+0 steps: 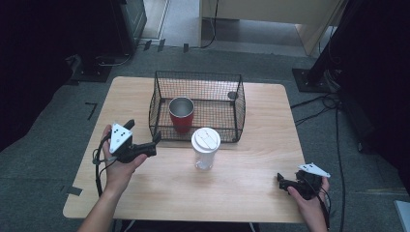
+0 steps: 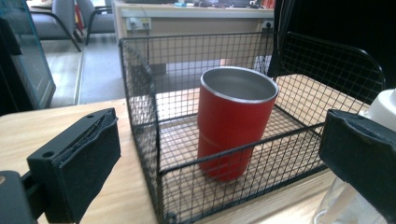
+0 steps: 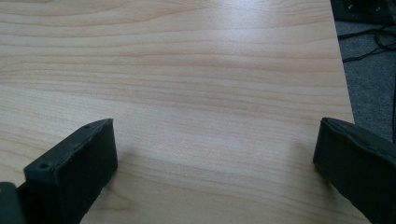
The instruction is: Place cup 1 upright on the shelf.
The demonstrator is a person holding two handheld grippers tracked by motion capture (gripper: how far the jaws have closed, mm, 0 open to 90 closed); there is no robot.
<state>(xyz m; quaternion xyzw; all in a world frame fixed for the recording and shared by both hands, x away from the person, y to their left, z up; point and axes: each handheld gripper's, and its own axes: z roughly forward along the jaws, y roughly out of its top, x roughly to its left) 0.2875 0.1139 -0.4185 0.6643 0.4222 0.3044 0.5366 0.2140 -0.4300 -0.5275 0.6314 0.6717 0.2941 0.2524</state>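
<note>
Fingers (image 2: 74,163) of the left gripper (image 1: 155,143) spread wide, nothing between them, aimed at the near-left corner of the black wire basket (image 1: 240,104). Seen through that gap in the left gripper view: red cup (image 2: 233,121) with a steel rim, upright inside the basket (image 2: 140,107) on its near-left part, close behind the front wire. Gripper held at the left side of the wooden surface (image 1: 251,183), just beside the basket corner, not touching it as far as can be told.

Clear tumbler with white lid (image 1: 205,147) upright on the surface just in front of the basket, near its middle, right of the left gripper and apart from it; a slice of it (image 2: 387,105) at the right edge of the left gripper view, behind the right finger.

Fingers (image 3: 70,172) of the right gripper (image 1: 283,182) likewise spread apart and empty, over bare wood (image 3: 196,84) at the near-right corner of the surface, well apart from basket, cup and tumbler.
</note>
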